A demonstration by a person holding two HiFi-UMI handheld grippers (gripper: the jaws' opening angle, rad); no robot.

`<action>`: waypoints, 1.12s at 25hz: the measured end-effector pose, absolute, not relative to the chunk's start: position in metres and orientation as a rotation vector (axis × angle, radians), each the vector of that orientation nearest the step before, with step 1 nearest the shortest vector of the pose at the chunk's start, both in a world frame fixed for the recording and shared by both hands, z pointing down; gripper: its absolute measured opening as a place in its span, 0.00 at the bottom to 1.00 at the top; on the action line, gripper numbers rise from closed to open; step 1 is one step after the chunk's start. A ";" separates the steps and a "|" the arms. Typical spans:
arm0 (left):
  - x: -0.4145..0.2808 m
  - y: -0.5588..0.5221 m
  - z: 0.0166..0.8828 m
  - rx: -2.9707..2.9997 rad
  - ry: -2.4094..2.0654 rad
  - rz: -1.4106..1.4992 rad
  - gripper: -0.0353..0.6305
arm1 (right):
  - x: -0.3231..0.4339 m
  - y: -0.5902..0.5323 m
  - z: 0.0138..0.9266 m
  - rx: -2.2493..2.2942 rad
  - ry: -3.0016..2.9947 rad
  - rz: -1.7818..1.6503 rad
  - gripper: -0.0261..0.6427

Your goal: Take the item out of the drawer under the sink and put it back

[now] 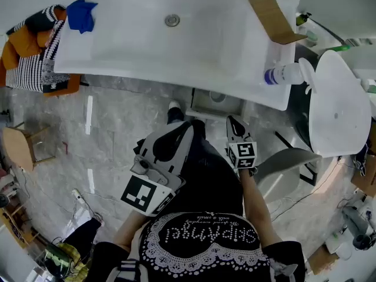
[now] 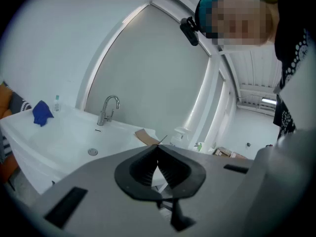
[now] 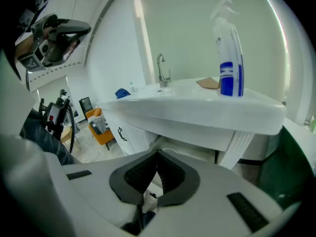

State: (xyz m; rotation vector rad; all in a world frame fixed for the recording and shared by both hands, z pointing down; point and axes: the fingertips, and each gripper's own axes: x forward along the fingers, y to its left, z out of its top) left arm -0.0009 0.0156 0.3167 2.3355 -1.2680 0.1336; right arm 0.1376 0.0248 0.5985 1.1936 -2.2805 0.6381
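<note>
— Does the head view show the drawer?
— No, the sink (image 1: 147, 57) covers everything beneath it. In the right gripper view a white cabinet front (image 3: 137, 135) with a dark handle (image 3: 121, 133) shows at the far left, too small to tell drawer from door.
— And the spray bottle (image 1: 288, 73)?
— Its label print is too small to read.
— The left side?
— The picture's edge cuts off an orange chair (image 1: 14, 49). The small bottle (image 2: 57, 102) at the sink's far left corner is too tiny to name.
</note>
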 end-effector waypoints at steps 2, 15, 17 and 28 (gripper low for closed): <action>-0.001 0.015 0.312 2.346 -1.279 0.123 0.06 | 0.136 0.023 0.585 1.175 -2.313 0.606 0.07; -0.030 0.020 0.280 2.394 -1.432 0.060 0.06 | 0.130 -0.009 0.508 1.200 -2.473 0.450 0.07; -0.038 0.020 0.276 2.389 -1.473 0.041 0.06 | 0.133 -0.014 0.493 1.232 -2.494 0.421 0.07; -0.087 0.028 0.270 2.293 -1.674 0.021 0.06 | 0.138 -0.027 0.420 1.356 -2.611 0.338 0.07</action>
